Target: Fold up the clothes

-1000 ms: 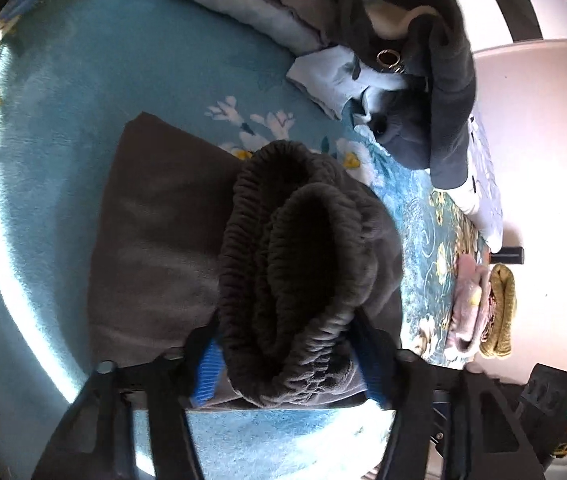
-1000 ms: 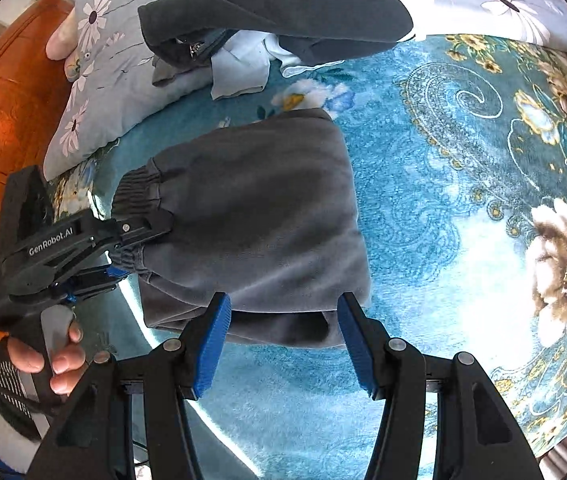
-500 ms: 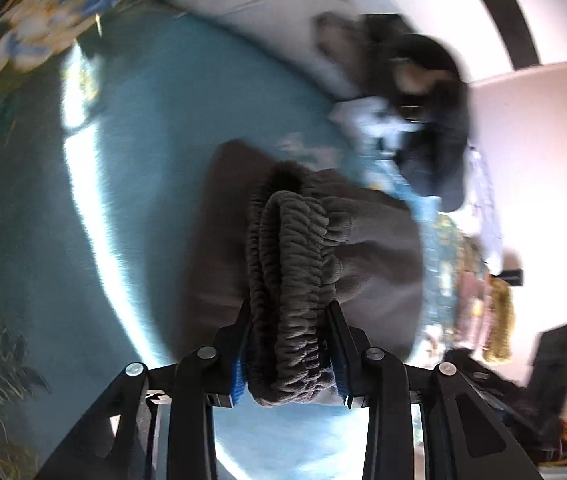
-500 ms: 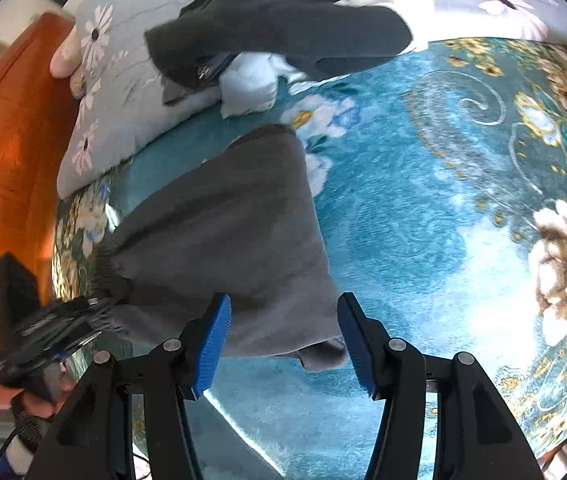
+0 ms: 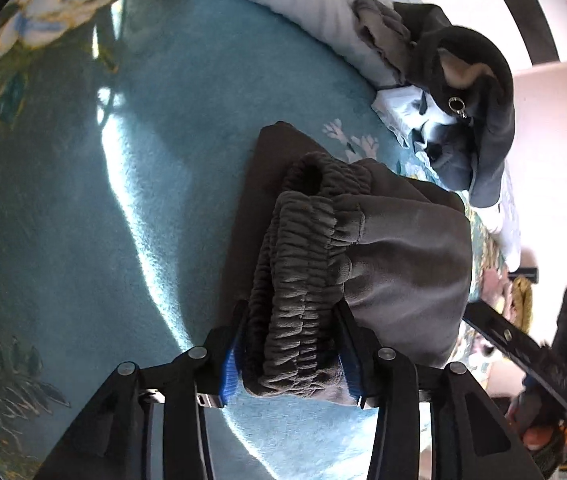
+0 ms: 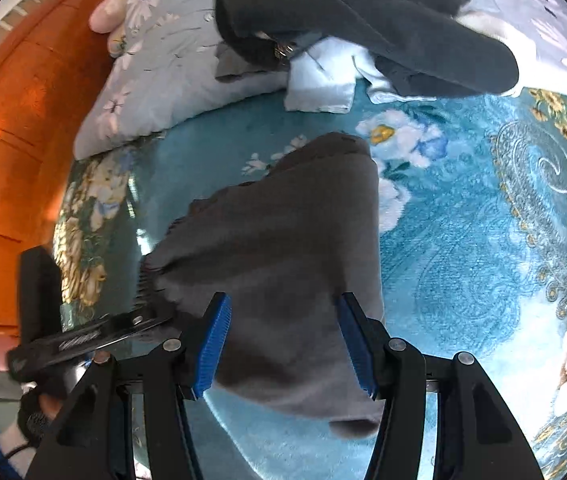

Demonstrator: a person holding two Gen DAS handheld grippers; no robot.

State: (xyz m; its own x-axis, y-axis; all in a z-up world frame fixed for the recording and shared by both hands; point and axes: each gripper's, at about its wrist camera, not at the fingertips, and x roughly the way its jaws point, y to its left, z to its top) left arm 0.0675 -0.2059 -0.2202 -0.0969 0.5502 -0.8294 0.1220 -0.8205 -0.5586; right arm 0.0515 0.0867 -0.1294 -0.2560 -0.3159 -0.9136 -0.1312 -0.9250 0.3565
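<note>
The grey sweatpants [image 5: 383,264] lie partly folded on the teal floral blanket [image 5: 163,208], their ribbed elastic waistband [image 5: 303,280] bunched up and raised off the blanket. The left gripper [image 5: 291,360] is clenched on that waistband, its blue-padded fingers [image 5: 229,372] pressing the gathered elastic from both sides. In the right wrist view the same sweatpants [image 6: 283,264] spread as a grey sheet running from the lower middle up toward a pale flower in the blanket [image 6: 483,240] pattern, with one corner hanging loose near the bottom. The right gripper [image 6: 285,344] is spread wide, its blue pads [image 6: 213,344] on either side of the cloth's near part; whether they touch the fabric I cannot tell. The left gripper's black body [image 6: 83,340] shows at the left edge of this view, biting the waistband end. Further up, a dark grey jacket [image 6: 363,28] lies heaped over a white garment [image 6: 323,80], both resting against a pale flowered pillow [image 6: 155,72]. An orange wooden headboard [image 6: 11,140] fills the left side. In the left wrist view the same dark jacket [image 5: 475,92] sits at upper right, and a pink and yellow bundle of cloth [image 5: 515,304] lies near the right edge.
</note>
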